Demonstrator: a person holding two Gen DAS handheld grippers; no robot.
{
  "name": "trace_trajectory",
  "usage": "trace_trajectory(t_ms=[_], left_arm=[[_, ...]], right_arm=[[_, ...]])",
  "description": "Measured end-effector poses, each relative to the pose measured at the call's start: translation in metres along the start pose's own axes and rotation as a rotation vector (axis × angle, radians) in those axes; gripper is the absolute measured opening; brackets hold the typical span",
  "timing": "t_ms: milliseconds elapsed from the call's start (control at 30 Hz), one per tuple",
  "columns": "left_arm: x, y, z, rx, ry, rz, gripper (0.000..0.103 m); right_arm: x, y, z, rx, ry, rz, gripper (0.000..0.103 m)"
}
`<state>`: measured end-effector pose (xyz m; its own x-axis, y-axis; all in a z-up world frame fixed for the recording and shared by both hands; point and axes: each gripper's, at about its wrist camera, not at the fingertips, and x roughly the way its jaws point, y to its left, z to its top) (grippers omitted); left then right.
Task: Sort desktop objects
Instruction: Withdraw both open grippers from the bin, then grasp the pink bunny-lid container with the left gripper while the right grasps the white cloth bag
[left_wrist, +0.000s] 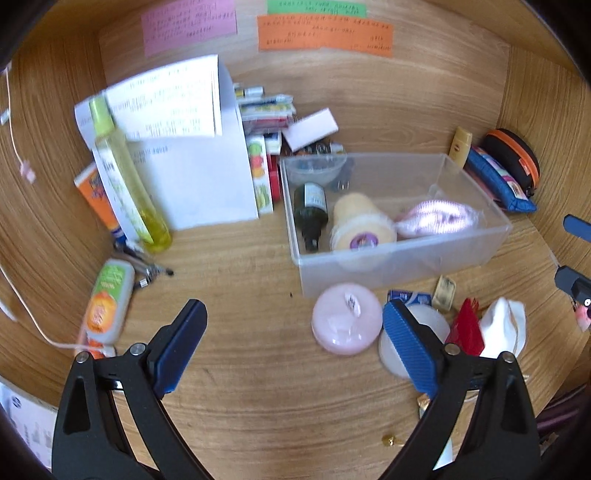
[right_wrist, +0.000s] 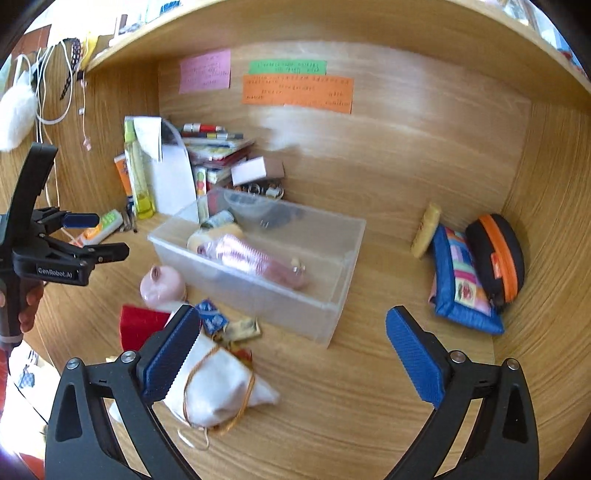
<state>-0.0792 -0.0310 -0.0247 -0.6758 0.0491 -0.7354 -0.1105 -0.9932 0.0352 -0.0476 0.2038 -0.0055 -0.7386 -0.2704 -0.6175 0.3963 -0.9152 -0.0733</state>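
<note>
Two grippers, both with jaws wide and holding nothing: left gripper (left_wrist: 295, 339) over bare desk (left_wrist: 258, 387), pink round case (left_wrist: 346, 318) at its 1 o'clock; right gripper (right_wrist: 291, 354) beside a white pouch (right_wrist: 218, 384) at 9 o'clock. Clear bin (right_wrist: 258, 291), at 12 o'clock, holds a dark bottle (left_wrist: 311, 214) and pink packet (left_wrist: 436, 218)

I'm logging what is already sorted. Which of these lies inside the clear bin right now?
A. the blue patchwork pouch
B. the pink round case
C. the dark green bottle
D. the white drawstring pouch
C: the dark green bottle lies on its side inside the clear bin, while the other three rest on the desk outside it.
</note>
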Motion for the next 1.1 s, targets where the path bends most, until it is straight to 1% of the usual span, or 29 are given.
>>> trace_trajectory(t_ms=[167,333,367,467,533,667,767,867,1000,1100], left_arm=[[0.014,0.001,-0.017,-0.024,0.051,-0.011,0.097],[0.023,0.003,-0.031,-0.052,0.090,-0.043,0.097],[0.025,0.003,-0.034,-0.057,0.098,-0.051,0.097],[0.032,0.002,-0.038,-0.067,0.116,-0.063,0.097],[0.038,0.001,-0.039,-0.073,0.130,-0.069,0.097],[0.051,0.000,-0.037,-0.084,0.156,-0.071,0.097],[0.060,-0.001,-0.034,-0.092,0.166,-0.065,0.097],[0.068,-0.005,-0.031,-0.090,0.182,-0.084,0.097],[0.071,-0.010,-0.027,-0.074,0.178,-0.096,0.097],[0.073,-0.009,-0.025,-0.083,0.177,-0.105,0.097]], right_arm=[[0.008,0.008,-0.017,0.006,0.041,0.029,0.100],[0.005,0.024,-0.035,-0.003,0.045,0.102,0.100],[0.006,0.028,-0.038,-0.012,0.053,0.119,0.100],[0.015,0.035,-0.046,-0.030,0.086,0.112,0.100],[0.025,0.036,-0.051,-0.022,0.126,0.113,0.100],[0.036,0.036,-0.058,0.013,0.164,0.164,0.100],[0.043,0.042,-0.059,-0.008,0.168,0.134,0.100],[0.048,0.042,-0.059,-0.017,0.168,0.115,0.100],[0.052,0.026,-0.058,0.021,0.182,0.140,0.099],[0.049,0.006,-0.059,0.062,0.184,0.115,0.099]])
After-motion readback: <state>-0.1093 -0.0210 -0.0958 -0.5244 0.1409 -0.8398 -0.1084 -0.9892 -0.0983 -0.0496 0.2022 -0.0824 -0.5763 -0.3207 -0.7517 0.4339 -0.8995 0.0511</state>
